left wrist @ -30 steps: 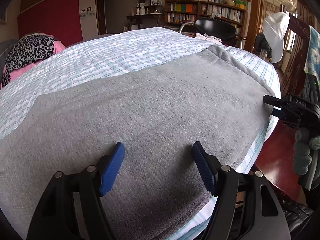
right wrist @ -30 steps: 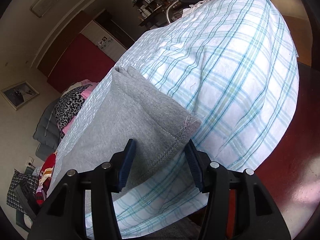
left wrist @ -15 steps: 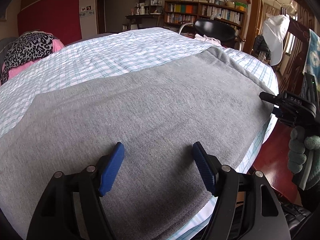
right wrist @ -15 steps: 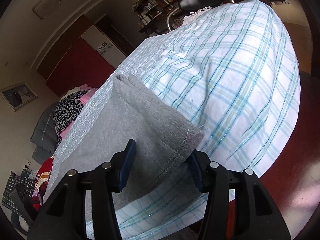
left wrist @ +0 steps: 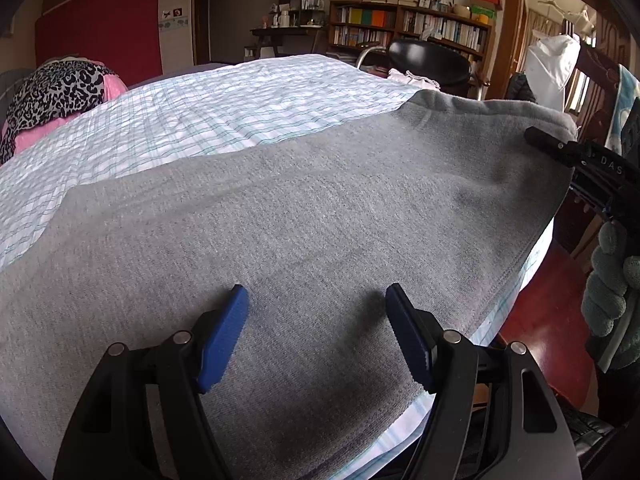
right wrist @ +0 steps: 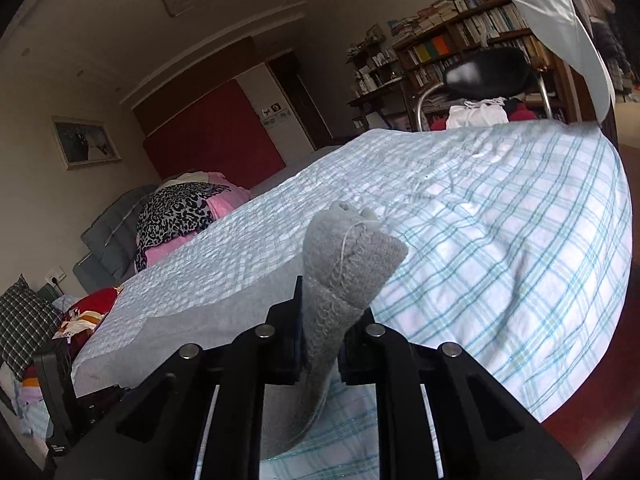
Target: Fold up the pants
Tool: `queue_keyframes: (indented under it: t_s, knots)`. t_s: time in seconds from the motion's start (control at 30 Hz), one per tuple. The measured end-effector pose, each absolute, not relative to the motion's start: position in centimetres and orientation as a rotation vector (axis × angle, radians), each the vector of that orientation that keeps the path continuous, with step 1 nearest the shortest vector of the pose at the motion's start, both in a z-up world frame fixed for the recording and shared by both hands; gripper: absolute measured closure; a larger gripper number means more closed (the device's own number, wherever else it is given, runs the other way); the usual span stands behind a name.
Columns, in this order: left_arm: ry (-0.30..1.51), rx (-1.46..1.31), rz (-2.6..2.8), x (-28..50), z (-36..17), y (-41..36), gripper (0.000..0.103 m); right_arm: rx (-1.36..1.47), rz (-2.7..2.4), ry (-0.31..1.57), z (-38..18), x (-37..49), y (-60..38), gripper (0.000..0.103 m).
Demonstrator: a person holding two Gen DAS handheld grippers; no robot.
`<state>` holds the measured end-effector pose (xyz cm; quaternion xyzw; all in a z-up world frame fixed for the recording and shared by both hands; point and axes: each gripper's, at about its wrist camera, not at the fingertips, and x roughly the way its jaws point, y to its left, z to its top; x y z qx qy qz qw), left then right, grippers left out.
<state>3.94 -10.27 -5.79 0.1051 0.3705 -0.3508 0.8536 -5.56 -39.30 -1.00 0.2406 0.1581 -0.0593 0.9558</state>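
Observation:
Grey pants (left wrist: 280, 220) lie flat across a bed with a blue-checked sheet (left wrist: 224, 112). My left gripper (left wrist: 316, 328) is open and hovers just above the pants near the bed's near edge, holding nothing. My right gripper (right wrist: 320, 344) is shut on the pants' hem corner (right wrist: 348, 256), which stands bunched up between its fingers. In the left wrist view the right gripper (left wrist: 560, 148) is at the pants' far right end, and that corner is lifted off the sheet.
A leopard-print and pink pile (left wrist: 56, 92) lies at the bed's far left. A black chair (left wrist: 428, 60) and bookshelves (left wrist: 408, 24) stand behind the bed. Red floor (left wrist: 536, 320) lies to the right. Clothes (right wrist: 80, 316) are piled beside the bed.
My right gripper went from open around the hem corner to shut on it and lifted it. The left gripper stayed open over the pants.

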Motion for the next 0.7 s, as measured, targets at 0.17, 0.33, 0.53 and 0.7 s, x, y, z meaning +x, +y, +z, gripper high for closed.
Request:
queue_keyframes:
  t_s: [0.17, 0.33, 0.53, 0.7]
  knots:
    - [0.773, 0.159, -0.729, 4.5, -4.6, -8.7, 0.033, 0.335, -0.027, 0.271, 2.1, -3.7, -34.6, 0.091]
    - [0.759, 0.087, -0.693, 5.5, -3.3, -5.7, 0.033, 0.274, 0.105, 0.28, 3.4, -1.0, -29.7, 0.091]
    - [0.765, -0.047, -0.656, 7.4, -2.3, -1.5, 0.032, 0.173, 0.219, 0.338, 2.7, 1.2, -23.3, 0.091]
    - [0.79, -0.152, -0.641, 8.5, -2.1, 2.0, 0.033, 0.121, 0.322, 0.431, 0.2, 2.5, -18.7, 0.091]
